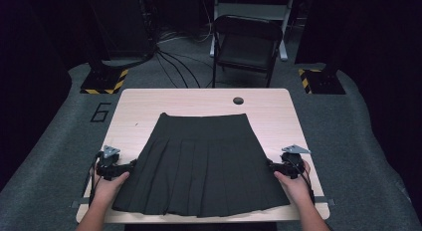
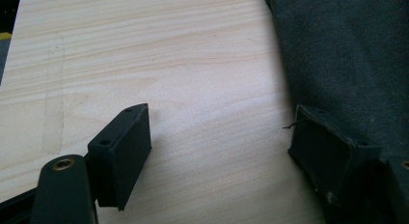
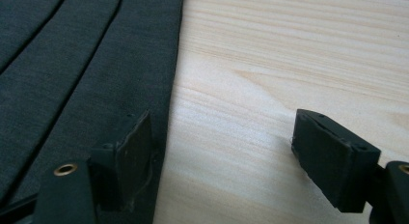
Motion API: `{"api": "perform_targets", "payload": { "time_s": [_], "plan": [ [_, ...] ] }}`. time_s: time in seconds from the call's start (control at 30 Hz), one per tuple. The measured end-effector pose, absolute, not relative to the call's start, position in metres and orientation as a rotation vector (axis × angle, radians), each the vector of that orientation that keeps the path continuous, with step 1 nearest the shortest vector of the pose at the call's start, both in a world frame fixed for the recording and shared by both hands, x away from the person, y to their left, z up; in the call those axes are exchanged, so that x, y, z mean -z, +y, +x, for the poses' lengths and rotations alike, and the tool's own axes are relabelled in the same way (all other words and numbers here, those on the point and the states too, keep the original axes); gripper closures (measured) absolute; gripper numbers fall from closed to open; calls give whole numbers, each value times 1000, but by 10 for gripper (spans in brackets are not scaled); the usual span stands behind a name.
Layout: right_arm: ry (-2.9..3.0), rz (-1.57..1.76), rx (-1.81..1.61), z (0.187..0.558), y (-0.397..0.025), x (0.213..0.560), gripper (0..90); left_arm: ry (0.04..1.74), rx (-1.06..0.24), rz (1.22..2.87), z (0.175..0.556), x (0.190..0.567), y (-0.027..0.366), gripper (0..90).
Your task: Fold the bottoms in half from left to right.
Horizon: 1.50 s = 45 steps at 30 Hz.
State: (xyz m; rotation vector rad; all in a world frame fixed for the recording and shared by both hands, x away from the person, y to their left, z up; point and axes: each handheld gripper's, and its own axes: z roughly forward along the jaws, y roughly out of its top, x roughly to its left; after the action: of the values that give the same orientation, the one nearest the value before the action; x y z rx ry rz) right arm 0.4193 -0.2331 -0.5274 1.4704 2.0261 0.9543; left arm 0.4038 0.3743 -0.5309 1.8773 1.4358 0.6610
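A dark pleated skirt (image 1: 201, 164) lies flat on the light wooden table (image 1: 199, 99), waistband toward the far side, hem toward the person. My left gripper (image 1: 130, 165) rests at the skirt's left edge, jaws wide apart over bare wood; in the left gripper view (image 2: 219, 154) one pad sits on the skirt's edge (image 2: 347, 64). My right gripper (image 1: 271, 165) is at the skirt's right edge, also open; in the right gripper view (image 3: 219, 159) its left pad rests on the skirt (image 3: 87, 74) and the other over wood.
A small dark hole (image 1: 238, 100) is in the table near its far edge. A black folding chair (image 1: 246, 44) stands behind the table, with cables (image 1: 174, 61) on the grey floor. Yellow-black striped bases (image 1: 104, 80) flank the far corners.
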Motion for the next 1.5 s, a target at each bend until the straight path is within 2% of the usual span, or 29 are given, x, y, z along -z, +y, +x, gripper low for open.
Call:
{"api": "perform_targets", "payload": {
  "time_s": [0.87, 1.1, 1.5],
  "plan": [
    [2032, 1466, -958, 420, -233, 527, 214, 1441, -662, 1869, 402, 530, 374, 260],
    [2031, 1465, -962, 421, -233, 527, 215, 1429, -635, 1894, 401, 526, 369, 370],
    [2032, 1468, -964, 421, -233, 527, 219, 1406, -571, 1871, 403, 514, 351, 428]
  ]
}}
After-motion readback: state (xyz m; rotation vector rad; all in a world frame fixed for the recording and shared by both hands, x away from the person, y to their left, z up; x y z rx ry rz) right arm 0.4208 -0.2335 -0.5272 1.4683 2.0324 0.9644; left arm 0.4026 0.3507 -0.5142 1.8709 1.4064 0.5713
